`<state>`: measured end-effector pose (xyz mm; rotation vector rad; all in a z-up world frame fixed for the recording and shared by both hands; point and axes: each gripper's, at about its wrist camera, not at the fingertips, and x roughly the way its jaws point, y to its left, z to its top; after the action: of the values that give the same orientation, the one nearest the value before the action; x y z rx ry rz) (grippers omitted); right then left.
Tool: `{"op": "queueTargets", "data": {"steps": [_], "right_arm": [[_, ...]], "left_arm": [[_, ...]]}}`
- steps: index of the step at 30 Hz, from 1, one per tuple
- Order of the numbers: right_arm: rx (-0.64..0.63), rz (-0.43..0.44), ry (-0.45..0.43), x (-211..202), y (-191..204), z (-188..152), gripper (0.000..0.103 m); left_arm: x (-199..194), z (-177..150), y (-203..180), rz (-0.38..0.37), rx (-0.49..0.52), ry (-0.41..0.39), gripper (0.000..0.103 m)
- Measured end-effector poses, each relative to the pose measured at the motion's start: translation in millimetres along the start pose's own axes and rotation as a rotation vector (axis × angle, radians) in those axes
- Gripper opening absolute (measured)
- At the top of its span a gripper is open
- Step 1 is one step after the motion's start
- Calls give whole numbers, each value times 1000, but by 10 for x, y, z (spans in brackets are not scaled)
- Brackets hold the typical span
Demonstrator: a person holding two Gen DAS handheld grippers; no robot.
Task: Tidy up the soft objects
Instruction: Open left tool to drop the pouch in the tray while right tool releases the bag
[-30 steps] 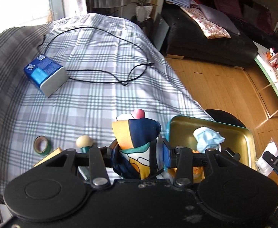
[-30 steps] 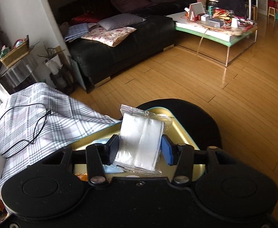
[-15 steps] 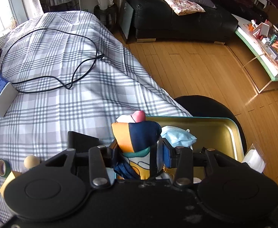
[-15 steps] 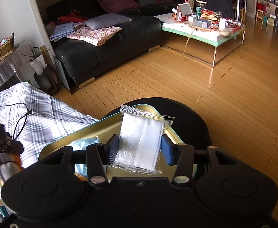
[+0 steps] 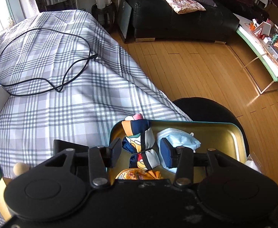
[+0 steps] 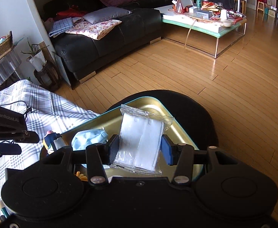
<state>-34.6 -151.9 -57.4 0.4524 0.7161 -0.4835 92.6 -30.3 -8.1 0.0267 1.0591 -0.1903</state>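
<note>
A black cable (image 5: 44, 60) loops across the plaid bed (image 5: 63, 104). Beside it, a gold tray (image 5: 224, 134) sits on a dark stool (image 5: 205, 106). The left tongs (image 5: 140, 150) are opening over the tray, pads clear of the patterned cloth bundle (image 5: 140, 142) lying between them beside a blue mask (image 5: 179, 136). The right tongs (image 6: 139, 150) grip a bagged white pack (image 6: 140, 142) above the tray.

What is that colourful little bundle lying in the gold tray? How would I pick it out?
Find the checked bedspread; at its edge sits a gold tray. At the tray's bed-side end, between the opening jaws of the left gripper, lies a tied cloth bundle. Its navy, orange and white patches set it apart from the pale blue face mask beside it.
</note>
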Motion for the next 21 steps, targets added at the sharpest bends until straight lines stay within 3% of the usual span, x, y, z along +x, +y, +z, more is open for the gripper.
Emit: {"op": "queueTargets", "data": {"steps": [1,7,21], "right_arm": [[1,0,3,1,-1,2,48],[17,0,35,47,-31,21,48],[1,-41,106,137,39,37,51]], "left_arm": [[-9,-16,17,7,-2,-1,56],[-132,-125,201,22,-48,4,67],[-582,-610,575,11,-143,-4,75]]}}
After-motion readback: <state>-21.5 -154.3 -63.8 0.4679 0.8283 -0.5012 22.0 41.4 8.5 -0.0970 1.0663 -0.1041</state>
